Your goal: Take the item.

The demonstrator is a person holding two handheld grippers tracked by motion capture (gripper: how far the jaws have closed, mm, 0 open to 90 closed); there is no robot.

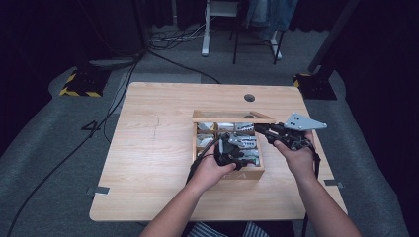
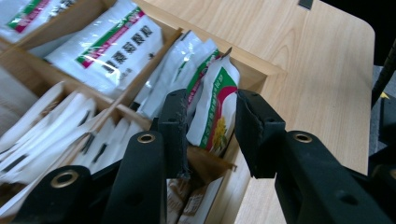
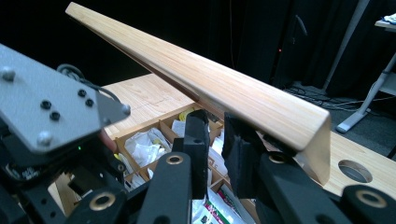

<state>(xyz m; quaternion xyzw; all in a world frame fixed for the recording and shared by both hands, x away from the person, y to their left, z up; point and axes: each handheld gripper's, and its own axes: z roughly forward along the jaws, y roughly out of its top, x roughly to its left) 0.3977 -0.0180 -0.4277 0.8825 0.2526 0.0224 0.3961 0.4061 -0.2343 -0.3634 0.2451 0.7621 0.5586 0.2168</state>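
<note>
A wooden compartment box (image 1: 227,175) full of white sachets stands on the right half of the table. Its lid (image 1: 227,116) is tilted up at the far side. My left gripper (image 1: 243,152) hangs over the box's near right corner. Its jaws are open on either side of a green, red and white sachet (image 2: 212,107) that stands up out of its compartment. My right gripper (image 1: 259,129) meets the lid's right end. In the right gripper view its jaws (image 3: 215,116) are almost together at the lower edge of the lid (image 3: 224,88), above the box (image 3: 161,123).
The table (image 1: 148,148) is bare wood left of the box, with a round cable hole (image 1: 249,98) at its far edge. Cables and a yellow-black striped stand base (image 1: 79,86) lie on the floor beyond. The left gripper's grey plate (image 3: 46,102) sits close beside my right gripper.
</note>
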